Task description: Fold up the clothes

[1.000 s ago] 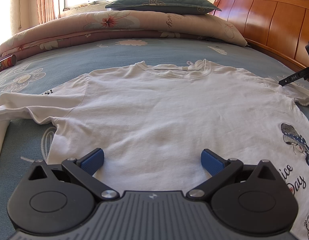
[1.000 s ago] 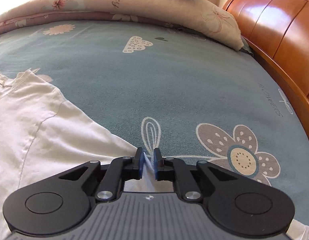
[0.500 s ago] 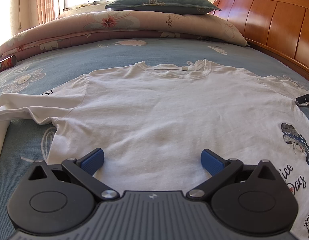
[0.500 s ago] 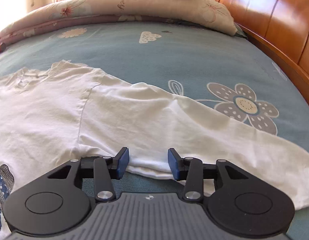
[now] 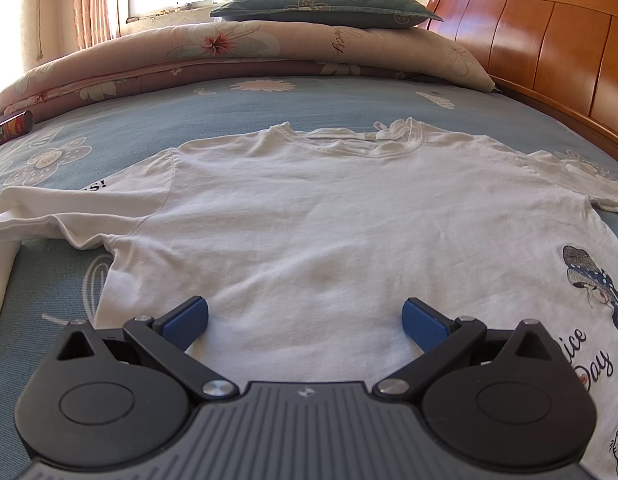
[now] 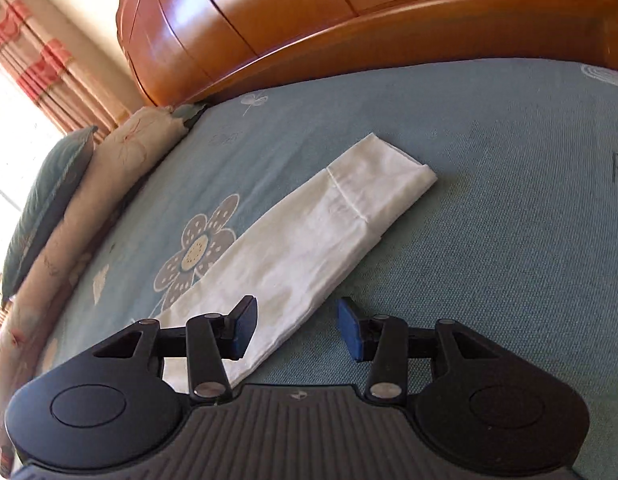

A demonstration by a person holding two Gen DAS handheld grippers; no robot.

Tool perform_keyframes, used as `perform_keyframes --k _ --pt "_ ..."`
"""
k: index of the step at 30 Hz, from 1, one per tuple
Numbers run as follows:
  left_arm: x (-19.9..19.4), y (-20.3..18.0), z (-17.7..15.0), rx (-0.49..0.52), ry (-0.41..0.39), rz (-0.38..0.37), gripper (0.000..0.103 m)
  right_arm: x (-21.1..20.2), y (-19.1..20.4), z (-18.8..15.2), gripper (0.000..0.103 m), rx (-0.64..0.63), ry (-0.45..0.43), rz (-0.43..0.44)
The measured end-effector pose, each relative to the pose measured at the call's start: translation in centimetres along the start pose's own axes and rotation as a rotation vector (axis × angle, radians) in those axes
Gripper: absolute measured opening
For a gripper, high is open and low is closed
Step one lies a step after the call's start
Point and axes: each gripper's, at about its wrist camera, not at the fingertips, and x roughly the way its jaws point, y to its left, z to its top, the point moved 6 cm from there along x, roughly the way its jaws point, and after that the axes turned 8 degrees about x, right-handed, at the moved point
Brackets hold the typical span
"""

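Observation:
A white long-sleeved T-shirt [image 5: 309, 208] lies flat on the blue flowered bed sheet [image 5: 269, 108], collar toward the far side, with a printed picture on its right part. My left gripper [image 5: 305, 316] stands wide open just over the near hem, pads apart from the cloth. In the right wrist view the shirt's right sleeve [image 6: 309, 240] stretches straight out across the sheet [image 6: 489, 200], cuff at the far end. My right gripper [image 6: 297, 324] is open and rolled to one side; the near part of the sleeve lies under its left pad, and the pads do not press on it.
A folded flowered quilt [image 5: 229, 56] with a dark green pillow [image 5: 325, 4] on top lies along the far side. The wooden headboard [image 5: 549, 32] bounds the right side. A cylindrical can [image 5: 9, 128] rests at the far left by the quilt.
My right gripper has opened, letting go of the sleeve, then swung out along it and rolled, so its view is tilted. It has left the left wrist view. My left gripper has not moved.

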Motion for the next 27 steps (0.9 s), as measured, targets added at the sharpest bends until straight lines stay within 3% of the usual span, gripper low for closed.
perform_keyframes --k 1,2,3,4,7,11,14,15,18,20,23,27 --pt "0.0 0.0 0.0 0.0 0.0 0.0 0.102 0.3 0.2 0.0 0.049 -0.019 -0.014 -0.01" --pt "0.0 0.0 0.0 0.0 0.0 0.0 0.102 0.6 0.5 0.1 0.041 -0.037 -0.028 -0.019" --pt "0.0 0.0 0.0 0.0 0.0 -0.001 0.102 0.8 0.7 0.2 0.014 -0.074 -0.044 -0.052" --pt "0.0 0.0 0.0 0.0 0.0 -0.001 0.102 1.0 0.9 0.3 0.005 -0.115 -0.06 -0.092" --pt "0.0 0.0 0.0 0.0 0.0 -0.001 0.103 1.2 1.1 0.7 0.006 -0.157 -0.093 -0.169" --pt "0.0 0.0 0.0 -0.001 0.0 -0.001 0.102 0.2 2.3 0.5 0.03 -0.236 -0.129 -0.297" --pt "0.0 0.0 0.0 -0.001 0.0 -0.001 0.102 -0.6 5.6 -0.8 0.042 -0.376 -0.158 -0.27" --pt "0.0 0.0 0.0 -0.001 0.0 -0.001 0.103 -0.3 7.0 -1.6 0.048 -0.408 -0.12 -0.224" --pt "0.0 0.0 0.0 -0.001 0.0 -0.001 0.102 1.7 11.0 -4.7 0.052 -0.492 0.015 -0.118" --pt "0.0 0.0 0.0 -0.001 0.0 -0.001 0.102 3.8 12.8 -6.7 0.052 -0.562 0.057 -0.121" --pt "0.0 0.0 0.0 -0.001 0.0 -0.001 0.102 7.8 13.5 -8.3 0.053 -0.59 0.112 -0.203" --pt "0.0 0.0 0.0 0.0 0.0 -0.001 0.103 11.5 14.5 -7.2 0.066 -0.638 0.033 -0.248"
